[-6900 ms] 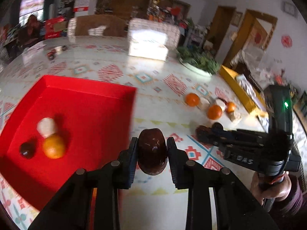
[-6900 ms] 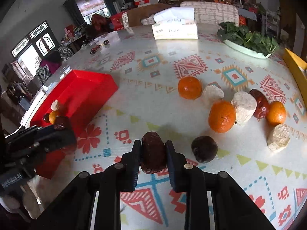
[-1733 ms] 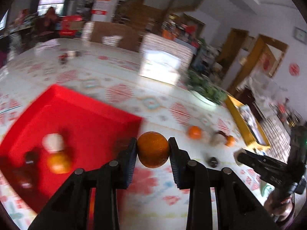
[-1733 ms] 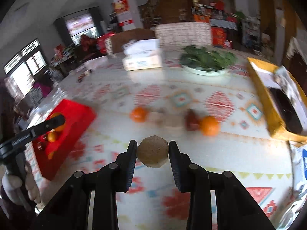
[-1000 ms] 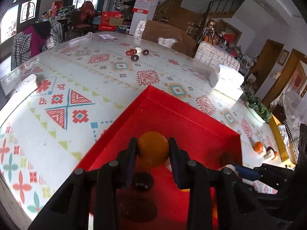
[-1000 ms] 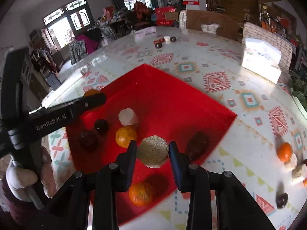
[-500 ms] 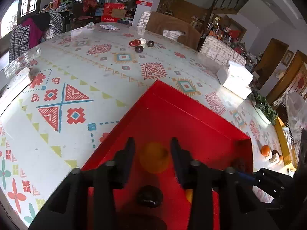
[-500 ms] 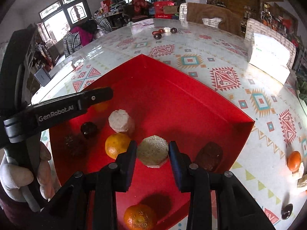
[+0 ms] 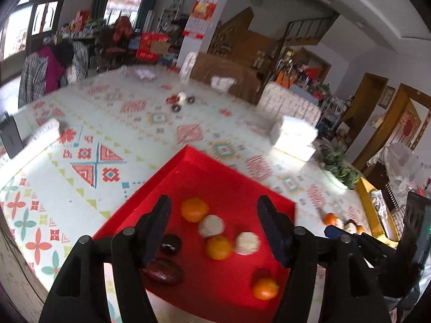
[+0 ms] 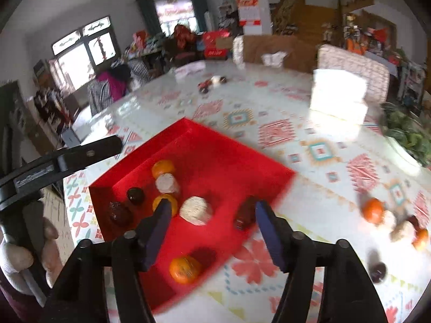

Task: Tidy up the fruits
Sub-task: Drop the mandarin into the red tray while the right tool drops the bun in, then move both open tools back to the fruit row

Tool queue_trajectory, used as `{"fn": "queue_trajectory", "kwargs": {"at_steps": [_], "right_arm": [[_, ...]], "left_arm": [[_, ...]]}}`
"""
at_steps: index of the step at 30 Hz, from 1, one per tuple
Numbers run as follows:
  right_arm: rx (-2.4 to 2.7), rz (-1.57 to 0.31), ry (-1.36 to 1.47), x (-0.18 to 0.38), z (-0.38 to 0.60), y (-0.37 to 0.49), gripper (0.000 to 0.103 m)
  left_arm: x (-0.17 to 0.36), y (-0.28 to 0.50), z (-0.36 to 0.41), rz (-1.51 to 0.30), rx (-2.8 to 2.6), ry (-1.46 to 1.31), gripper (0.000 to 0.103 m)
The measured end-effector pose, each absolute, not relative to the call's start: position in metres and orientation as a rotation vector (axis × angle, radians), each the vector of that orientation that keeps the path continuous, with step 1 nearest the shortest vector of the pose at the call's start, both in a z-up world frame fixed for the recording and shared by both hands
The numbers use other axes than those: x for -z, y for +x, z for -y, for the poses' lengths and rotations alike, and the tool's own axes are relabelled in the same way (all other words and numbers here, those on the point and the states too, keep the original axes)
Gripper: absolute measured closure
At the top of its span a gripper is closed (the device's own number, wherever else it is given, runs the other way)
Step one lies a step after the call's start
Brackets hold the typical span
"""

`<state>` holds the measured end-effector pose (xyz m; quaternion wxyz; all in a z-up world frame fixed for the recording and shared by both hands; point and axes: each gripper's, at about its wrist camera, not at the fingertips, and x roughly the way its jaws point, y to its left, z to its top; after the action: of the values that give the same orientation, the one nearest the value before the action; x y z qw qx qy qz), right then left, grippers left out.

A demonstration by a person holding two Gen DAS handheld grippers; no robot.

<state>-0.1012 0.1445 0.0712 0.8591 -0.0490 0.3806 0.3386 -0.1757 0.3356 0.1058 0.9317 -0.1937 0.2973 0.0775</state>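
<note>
The red tray [image 9: 231, 180] [image 10: 221, 145] holds oranges, pale round pieces and dark fruits. An orange [image 9: 194, 210] and a pale piece [image 9: 247, 243] [image 10: 196, 210] lie in it. My left gripper [image 9: 215, 228] is open and empty above the tray. My right gripper [image 10: 212, 231] is open and empty above the tray's near side. Several loose fruits [image 10: 373, 210] [image 9: 330, 218] lie on the table to the right, with a dark fruit [image 10: 377, 271] nearer.
A patterned tablecloth [image 9: 107, 161] covers the table. A white tissue box [image 10: 338, 99] [image 9: 293, 137] and a plate of greens [image 10: 409, 134] [image 9: 336, 167] stand beyond the tray. A yellow box [image 9: 371, 207] sits at the right edge. Small dark items [image 9: 179, 102] lie at the far side.
Both grippers have opened wide. The orange left my left gripper and the pale piece left my right gripper; both lie in the tray. Both grippers have pulled up and back.
</note>
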Motion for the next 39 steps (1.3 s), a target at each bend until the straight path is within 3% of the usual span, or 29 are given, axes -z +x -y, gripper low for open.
{"fn": "queue_trajectory", "kwargs": {"at_steps": [3,6,8,9,19,26,30,35,36,39], "right_arm": [[-0.660,-0.754,-0.085,-0.079,-0.111,-0.109,0.027],[-0.601,-0.744,-0.079,-0.081,-0.075,-0.111,0.024],[-0.564,-0.774,-0.041,-0.081,-0.044,-0.108,0.020],[-0.546,-0.787,-0.009,-0.079,-0.024,-0.106,0.019],[-0.236,-0.832,0.192,-0.069,0.146,-0.093,0.019],[-0.230,-0.873,0.191,-0.050,0.156,-0.068,0.020],[-0.182,-0.873,0.111,-0.036,0.145,-0.038,0.033],[-0.204,-0.899,0.115,-0.024,0.137,-0.010,0.038],[-0.209,-0.903,0.128,-0.022,0.137,-0.005,0.039],[-0.235,-0.916,0.173,-0.014,0.140,0.005,0.046]], "left_arm": [[-0.129,-0.193,-0.308,-0.530,-0.173,-0.325,0.031],[-0.149,-0.211,-0.280,-0.435,-0.232,-0.237,0.017],[-0.161,-0.224,-0.266,-0.361,-0.254,-0.208,0.001],[-0.167,-0.231,-0.258,-0.318,-0.235,-0.214,0.000],[-0.149,-0.205,-0.222,-0.383,-0.108,-0.294,0.000],[-0.126,-0.182,-0.193,-0.482,-0.046,-0.250,0.000],[-0.113,-0.164,-0.183,-0.546,0.011,-0.263,0.000],[-0.097,-0.129,-0.173,-0.634,0.097,-0.320,0.001],[-0.091,-0.117,-0.169,-0.659,0.125,-0.342,0.003],[-0.078,-0.088,-0.158,-0.731,0.176,-0.364,0.032]]}}
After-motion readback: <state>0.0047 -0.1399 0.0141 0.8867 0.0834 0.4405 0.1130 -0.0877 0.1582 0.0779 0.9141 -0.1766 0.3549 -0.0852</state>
